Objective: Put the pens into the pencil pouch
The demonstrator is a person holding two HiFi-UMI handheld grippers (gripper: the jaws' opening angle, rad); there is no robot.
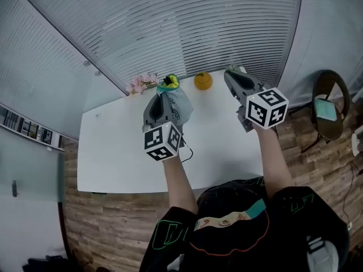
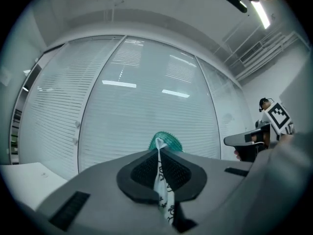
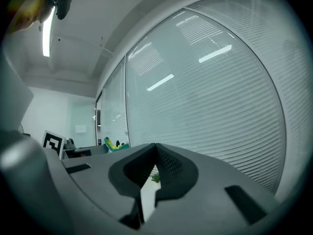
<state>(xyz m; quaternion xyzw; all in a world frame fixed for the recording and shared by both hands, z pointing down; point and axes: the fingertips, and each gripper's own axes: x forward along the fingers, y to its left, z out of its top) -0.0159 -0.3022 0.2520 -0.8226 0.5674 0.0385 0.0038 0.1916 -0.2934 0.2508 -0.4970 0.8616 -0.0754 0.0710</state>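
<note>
My left gripper (image 1: pixel 163 97) is lifted above the white table (image 1: pixel 113 152), shut on the grey-blue pencil pouch (image 1: pixel 181 109). In the left gripper view a strip of the pouch's white printed fabric (image 2: pixel 163 185) is pinched between the closed jaws of the left gripper (image 2: pixel 159 148). A green and yellow thing (image 1: pixel 168 83) pokes out at the pouch's top, and it shows as a green spiky tuft (image 2: pixel 168 142) past the tips. My right gripper (image 1: pixel 232 71) is raised at the right, shut with nothing between its pads (image 3: pixel 155 147). I see no loose pens.
An orange round object (image 1: pixel 203 81) and a small bunch of pink flowers (image 1: pixel 143 83) sit at the table's far edge, in front of a curved wall of blinds. A round chair (image 1: pixel 329 109) stands on the wood floor at the right.
</note>
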